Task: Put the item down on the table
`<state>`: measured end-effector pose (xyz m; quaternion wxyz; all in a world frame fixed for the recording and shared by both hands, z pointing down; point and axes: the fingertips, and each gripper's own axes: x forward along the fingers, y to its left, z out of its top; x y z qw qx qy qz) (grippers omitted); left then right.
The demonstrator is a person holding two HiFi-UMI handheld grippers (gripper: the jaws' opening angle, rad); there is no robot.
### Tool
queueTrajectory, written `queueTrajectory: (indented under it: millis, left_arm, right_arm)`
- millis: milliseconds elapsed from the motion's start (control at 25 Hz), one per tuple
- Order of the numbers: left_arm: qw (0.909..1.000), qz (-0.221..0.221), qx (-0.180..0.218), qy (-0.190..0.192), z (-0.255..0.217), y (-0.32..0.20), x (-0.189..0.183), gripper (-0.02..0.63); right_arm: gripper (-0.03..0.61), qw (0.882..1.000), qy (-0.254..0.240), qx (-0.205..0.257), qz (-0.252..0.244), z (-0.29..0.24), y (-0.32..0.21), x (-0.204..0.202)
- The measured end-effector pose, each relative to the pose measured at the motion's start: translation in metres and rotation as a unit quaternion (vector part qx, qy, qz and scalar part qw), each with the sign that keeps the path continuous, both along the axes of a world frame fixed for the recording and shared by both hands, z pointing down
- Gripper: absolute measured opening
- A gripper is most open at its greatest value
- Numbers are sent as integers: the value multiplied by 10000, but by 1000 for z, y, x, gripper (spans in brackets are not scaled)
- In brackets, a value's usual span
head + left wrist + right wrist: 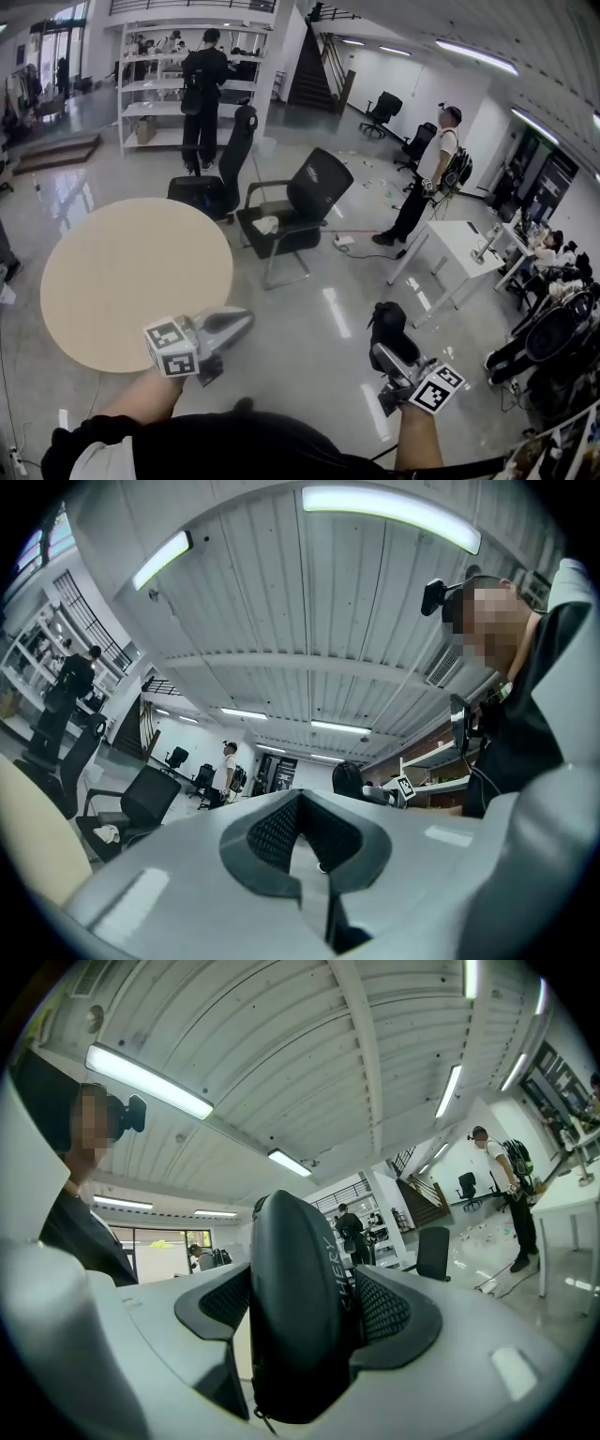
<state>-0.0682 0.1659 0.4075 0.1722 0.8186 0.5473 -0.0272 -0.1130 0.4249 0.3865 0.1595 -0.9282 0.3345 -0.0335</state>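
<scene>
A black oval zippered case stands upright between the pads of my right gripper, which is shut on it. In the head view the same case sticks up from the right gripper, held over the glossy floor to the right of the round beige table. My left gripper hovers at the table's near right edge with its jaws together. In the left gripper view the left gripper holds nothing, its pads meeting at the base.
Two black office chairs stand just beyond the table. A white desk is at the right. White shelving with a person before it is at the back, and another person stands mid-room.
</scene>
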Motion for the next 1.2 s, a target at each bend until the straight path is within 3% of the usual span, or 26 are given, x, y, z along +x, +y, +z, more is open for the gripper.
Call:
queueTrajectory:
  millis: [400, 680, 880, 1040, 1200]
  left_arm:
    - [9998, 2, 41, 189, -31, 0, 215, -3]
    - [9987, -474, 164, 43, -30, 12, 305, -3]
    - [9925, -1184, 285, -81, -39, 110, 385, -3]
    - [9841, -1747, 326, -44, -43, 123, 421, -3]
    - [9680, -2492, 295, -58, -47, 123, 465, -3]
  right_arm:
    - [359, 9995, 299, -58, -115, -33, -6, 218]
    - [359, 9985, 193, 54, -512, -31, 16, 336]
    - [359, 9926, 136, 185, -1188, -37, 116, 451]
    - [359, 9848, 135, 270, -1709, -38, 130, 517]
    - [357, 9735, 63, 294, -2267, -38, 131, 591]
